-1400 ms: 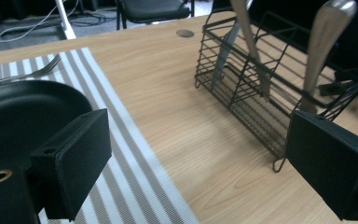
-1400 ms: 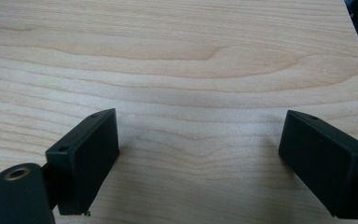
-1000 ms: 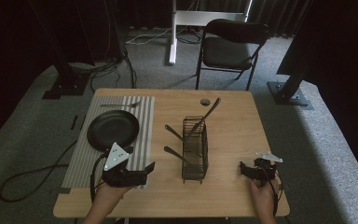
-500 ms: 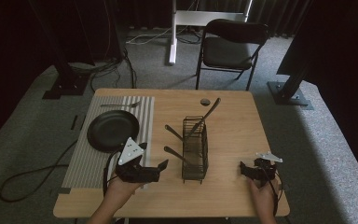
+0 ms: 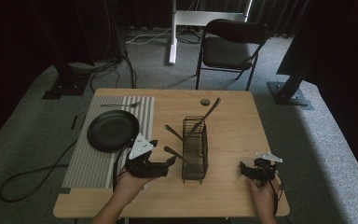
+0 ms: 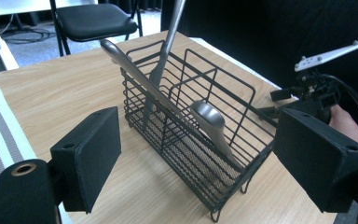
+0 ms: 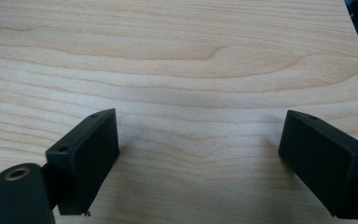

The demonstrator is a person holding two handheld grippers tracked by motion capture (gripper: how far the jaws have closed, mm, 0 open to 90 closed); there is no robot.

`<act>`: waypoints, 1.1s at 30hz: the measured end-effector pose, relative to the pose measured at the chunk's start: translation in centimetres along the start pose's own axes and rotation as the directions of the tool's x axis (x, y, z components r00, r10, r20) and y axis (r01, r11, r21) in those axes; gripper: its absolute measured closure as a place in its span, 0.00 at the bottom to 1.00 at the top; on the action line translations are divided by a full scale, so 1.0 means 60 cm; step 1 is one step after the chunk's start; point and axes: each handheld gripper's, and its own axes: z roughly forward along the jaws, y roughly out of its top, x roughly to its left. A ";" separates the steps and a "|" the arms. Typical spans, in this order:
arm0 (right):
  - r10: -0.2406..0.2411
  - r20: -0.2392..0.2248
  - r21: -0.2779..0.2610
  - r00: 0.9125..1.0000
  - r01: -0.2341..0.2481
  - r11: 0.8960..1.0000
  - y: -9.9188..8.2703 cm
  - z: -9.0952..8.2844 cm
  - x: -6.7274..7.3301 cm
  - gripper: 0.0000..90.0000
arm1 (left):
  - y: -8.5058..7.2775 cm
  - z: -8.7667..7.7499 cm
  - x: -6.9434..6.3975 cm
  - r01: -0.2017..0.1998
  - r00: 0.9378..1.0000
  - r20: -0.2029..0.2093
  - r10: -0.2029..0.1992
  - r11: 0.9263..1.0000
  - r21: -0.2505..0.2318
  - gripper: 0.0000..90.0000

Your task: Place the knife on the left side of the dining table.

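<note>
A black wire basket (image 5: 195, 150) (image 6: 196, 74) stands in the middle of the wooden table (image 5: 235, 126) and holds several metal utensils. One long handle (image 5: 206, 116) (image 6: 173, 23) leans out toward the back. Two shorter handles (image 5: 172, 153) (image 6: 209, 122) stick out on its left side. My left gripper (image 5: 168, 162) (image 6: 200, 149) is open just left of the basket and aimed at it. Its jaws have just been closing a little, with nothing between the pads. My right gripper (image 5: 243, 169) (image 7: 200, 149) rests open over bare wood at the front right, empty.
A black plate (image 5: 113, 130) lies on a grey striped mat (image 5: 91, 161) at the left, with a utensil (image 5: 121, 104) at the mat's far end. A small round object (image 5: 205, 101) sits near the table's back edge. A folding chair (image 5: 233, 46) stands behind the table.
My left gripper has moved right, off the mat's edge and up to the basket's left side. The right gripper has stayed in place.
</note>
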 end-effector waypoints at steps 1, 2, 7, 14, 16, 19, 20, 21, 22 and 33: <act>0.000 0.000 0.000 1.000 0.000 1.000 0.000 0.000 0.000 0.12 | 0.001 0.002 0.001 0.002 1.000 0.002 -0.002 1.000 0.000 0.21; 0.000 0.000 0.000 1.000 0.000 1.000 0.000 0.000 0.000 0.12 | 0.002 0.004 0.001 0.006 1.000 -0.001 -0.006 1.000 -0.004 0.22; 0.000 0.000 0.000 1.000 0.000 1.000 0.000 0.000 0.000 0.12 | 0.004 0.009 0.002 0.021 1.000 -0.004 -0.021 1.000 -0.015 0.39; 0.000 0.000 0.000 1.000 0.000 1.000 0.000 0.000 0.000 0.12 | 0.000 0.013 0.006 0.050 0.999 0.016 -0.049 0.999 -0.015 0.58; 0.000 0.000 0.000 1.000 0.000 1.000 0.000 0.000 0.000 0.12 | -0.001 0.014 0.006 0.048 0.998 0.032 -0.048 0.999 -0.010 0.65; 0.000 0.000 0.000 1.000 0.000 1.000 0.000 0.000 0.000 0.12 | -0.004 0.017 0.003 0.015 0.998 0.058 -0.015 1.000 0.000 0.76; 0.000 0.000 0.000 1.000 0.000 1.000 0.000 0.000 0.000 0.12 | -0.004 0.016 0.001 0.006 0.998 0.055 -0.006 1.000 0.000 0.79; 0.000 0.000 0.000 1.000 0.000 1.000 0.000 0.000 0.000 0.12 | -0.004 0.016 0.001 -0.003 0.998 0.055 0.003 1.000 -0.005 0.79; 0.000 0.000 0.000 1.000 0.000 1.000 0.000 0.000 0.000 0.12 | -0.005 0.015 0.001 0.002 0.998 0.063 -0.001 1.000 -0.010 0.81; 0.000 0.000 0.000 1.000 0.000 1.000 0.000 0.000 0.000 0.12 | 0.007 0.010 -0.014 0.021 0.983 0.183 -0.017 1.000 -0.018 0.93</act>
